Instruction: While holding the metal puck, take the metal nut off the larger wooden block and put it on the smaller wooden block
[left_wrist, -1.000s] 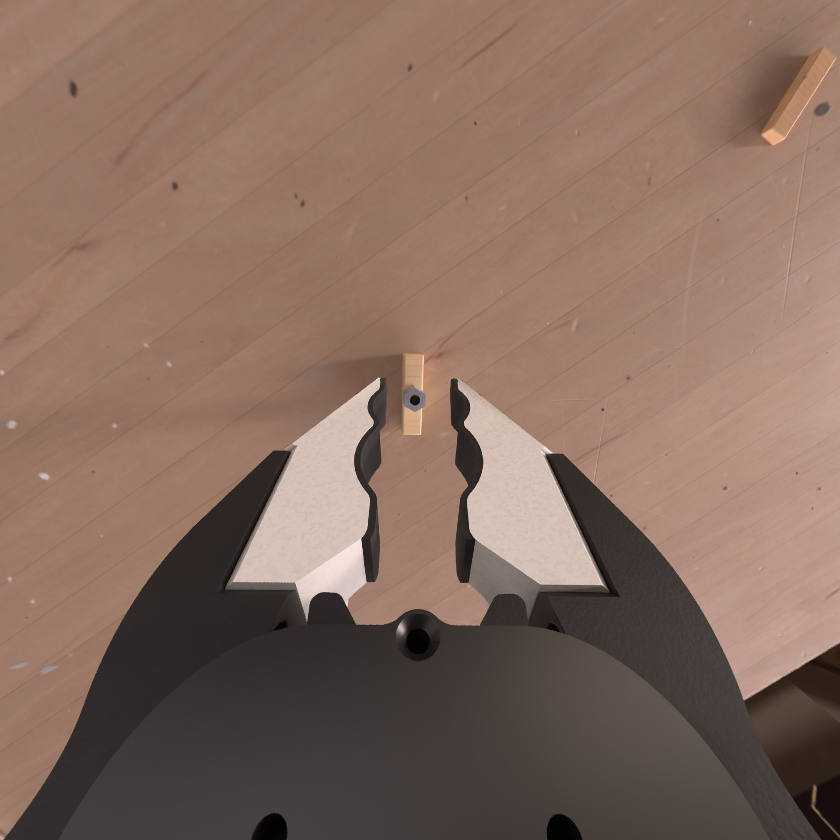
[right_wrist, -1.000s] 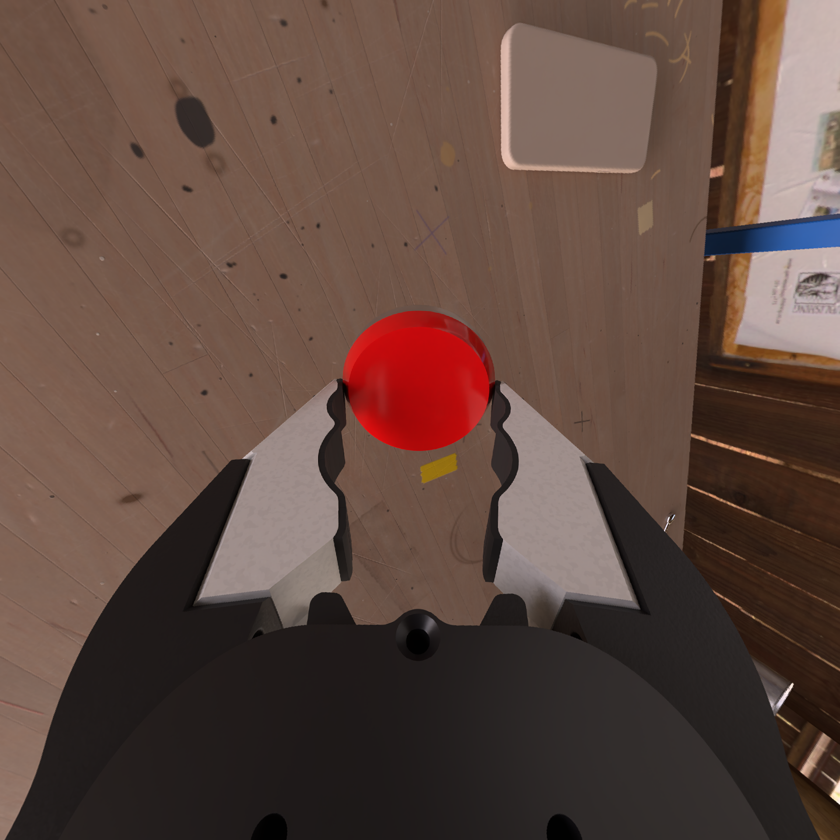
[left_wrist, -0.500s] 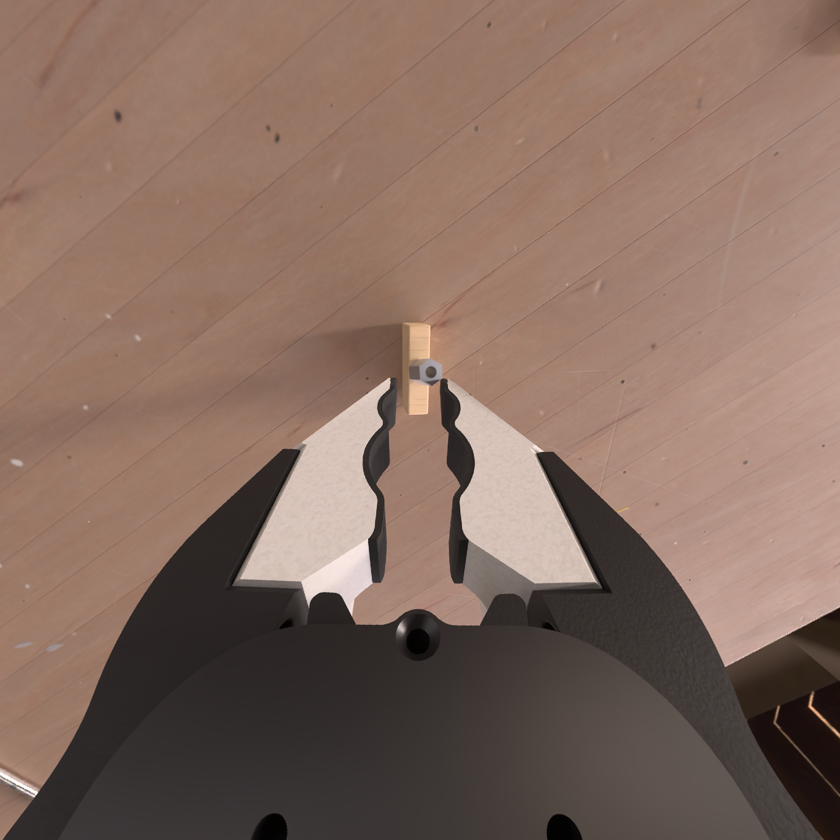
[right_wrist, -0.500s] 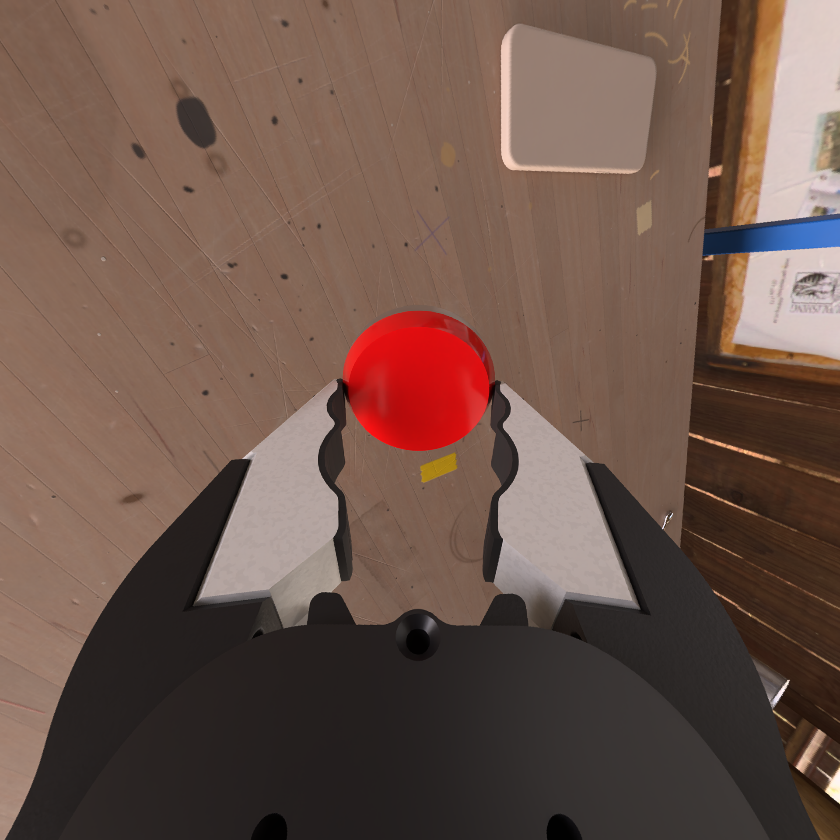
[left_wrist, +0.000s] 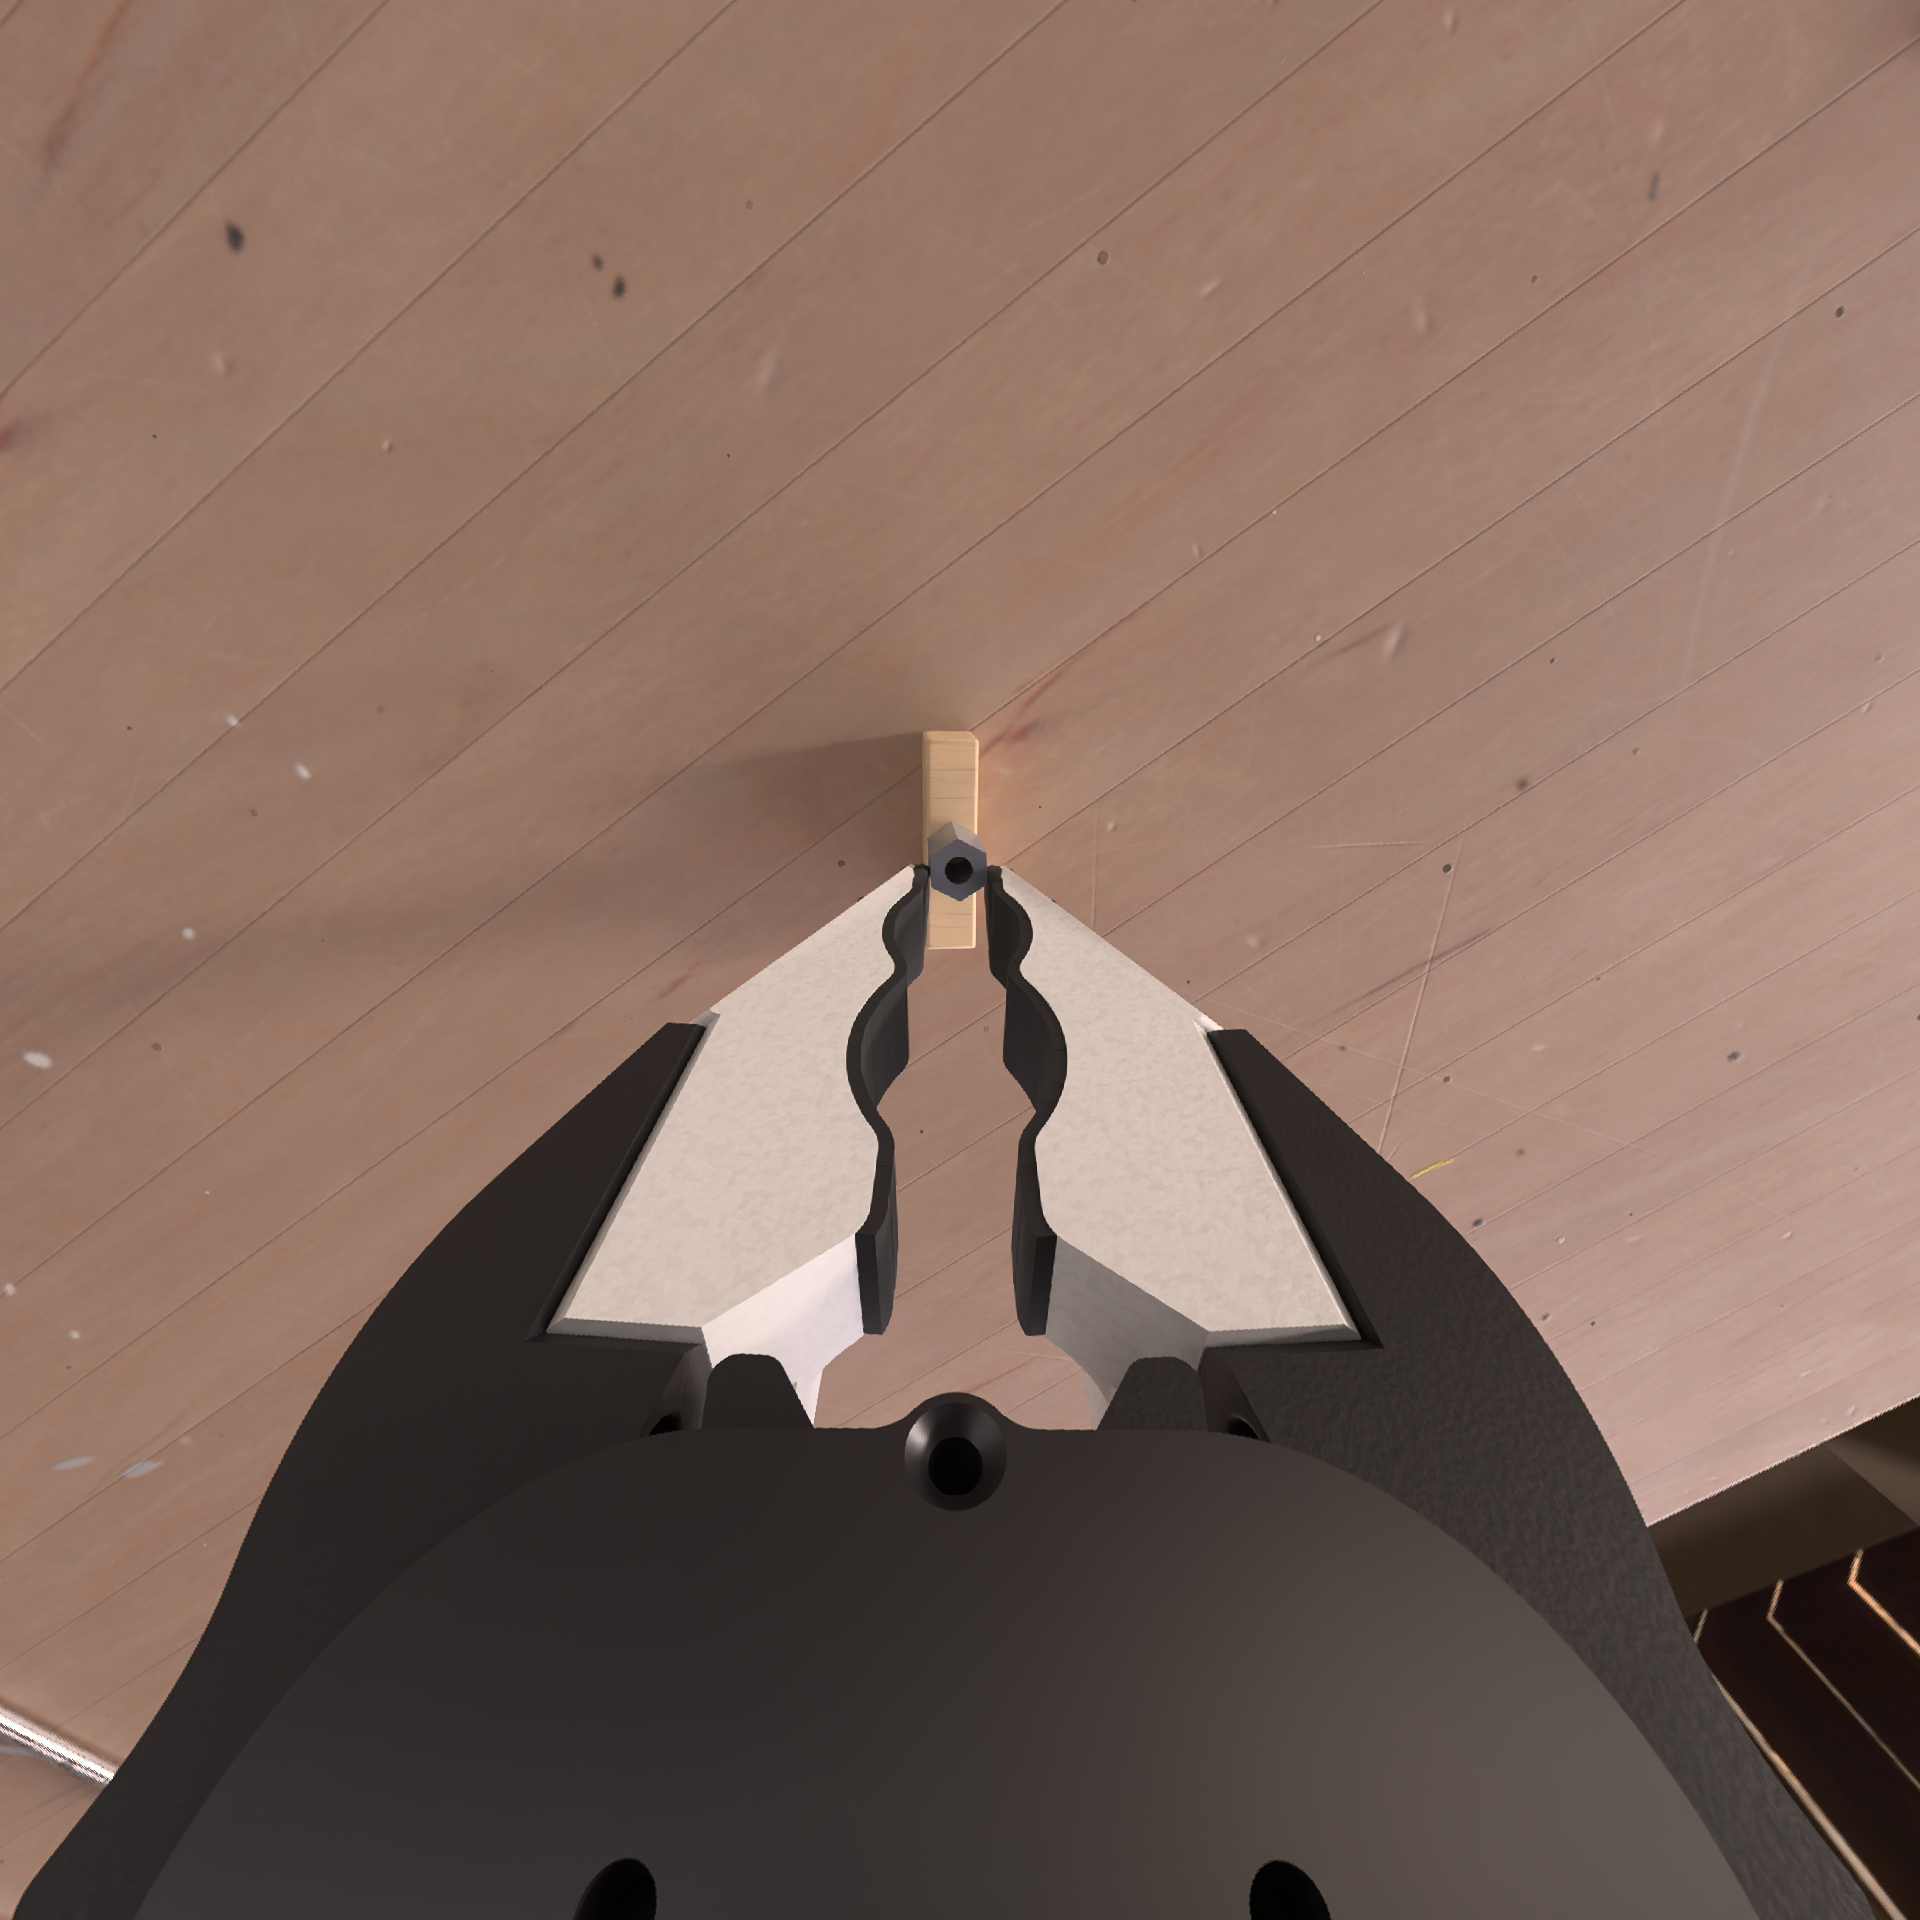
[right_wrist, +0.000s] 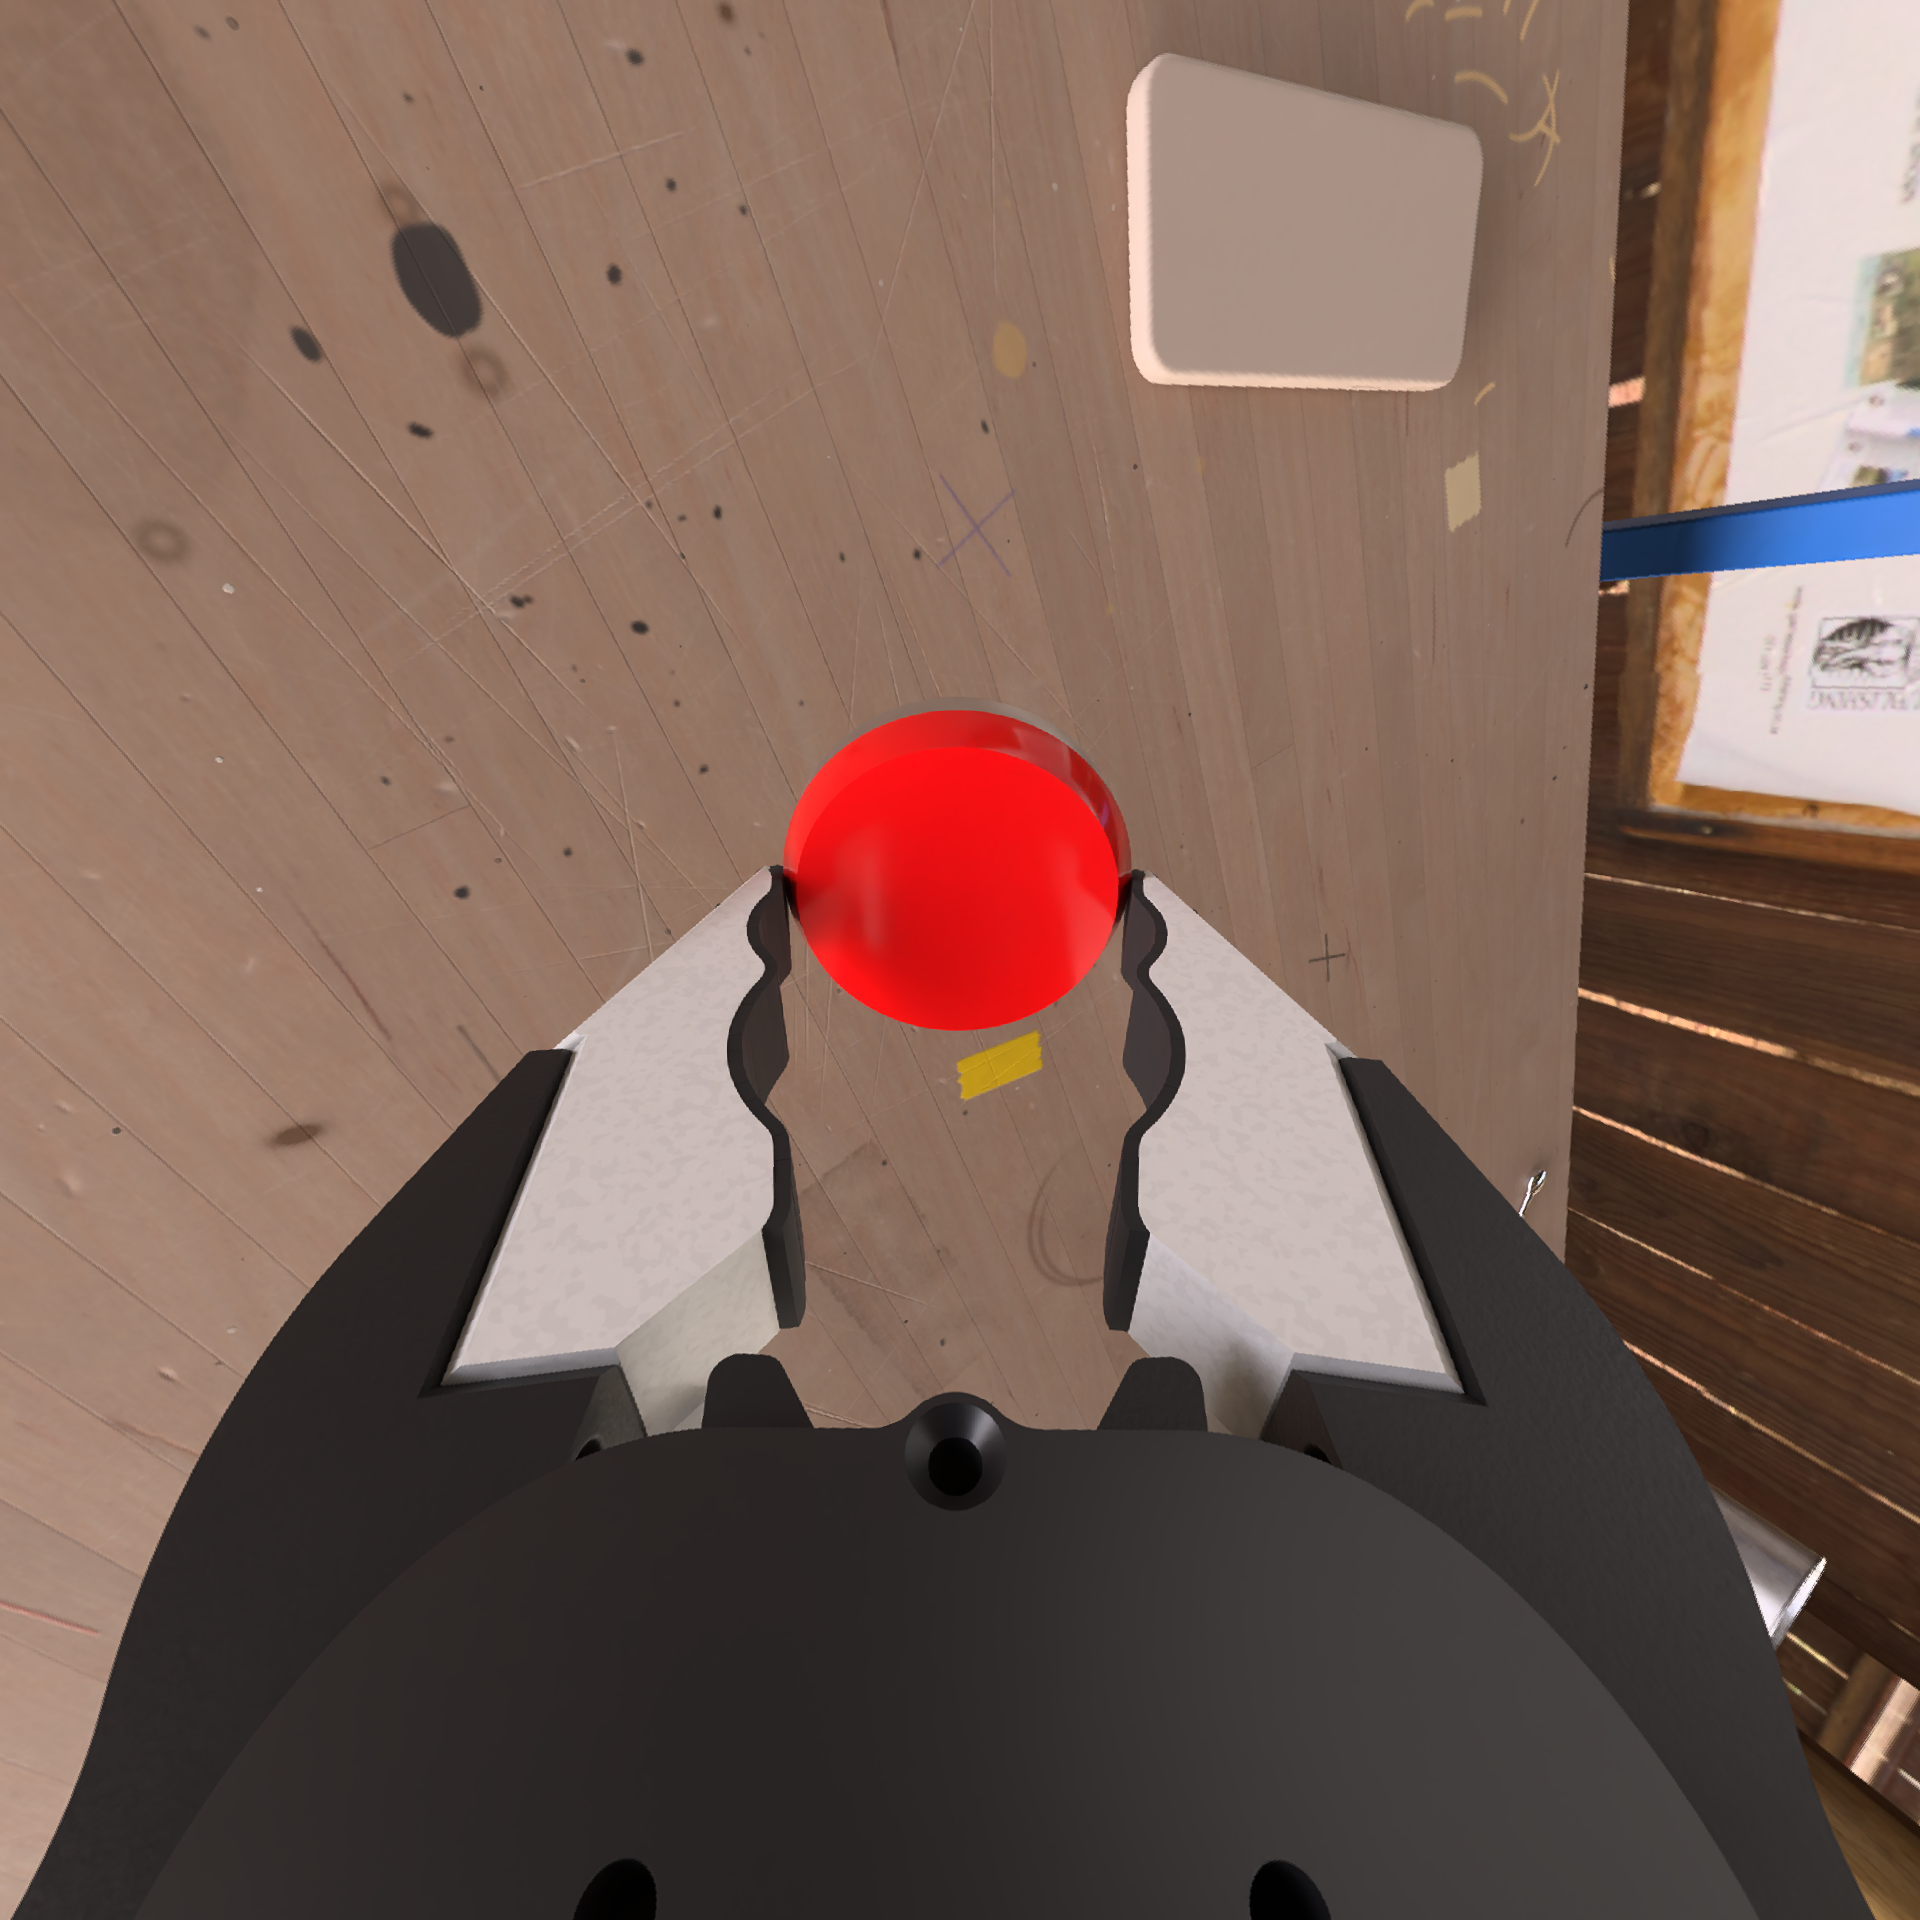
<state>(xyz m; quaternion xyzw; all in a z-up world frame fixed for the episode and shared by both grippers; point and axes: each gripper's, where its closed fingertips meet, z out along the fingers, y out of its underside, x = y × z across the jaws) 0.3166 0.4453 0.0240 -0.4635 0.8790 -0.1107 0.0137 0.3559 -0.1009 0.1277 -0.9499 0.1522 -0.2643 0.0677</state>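
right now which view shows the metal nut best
The left wrist view. There the metal nut sits centred, pinched between the left gripper fingertips, in front of the wooden block. The right wrist view shows no nut, only the right gripper shut on the red puck.

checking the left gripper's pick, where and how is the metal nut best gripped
Grip the metal nut across two opposite flats, coming straight down from above. Its bore faces the camera, so the hex sides face sideways. The left gripper already pinches it that way at its fingertips, above the wooden block.
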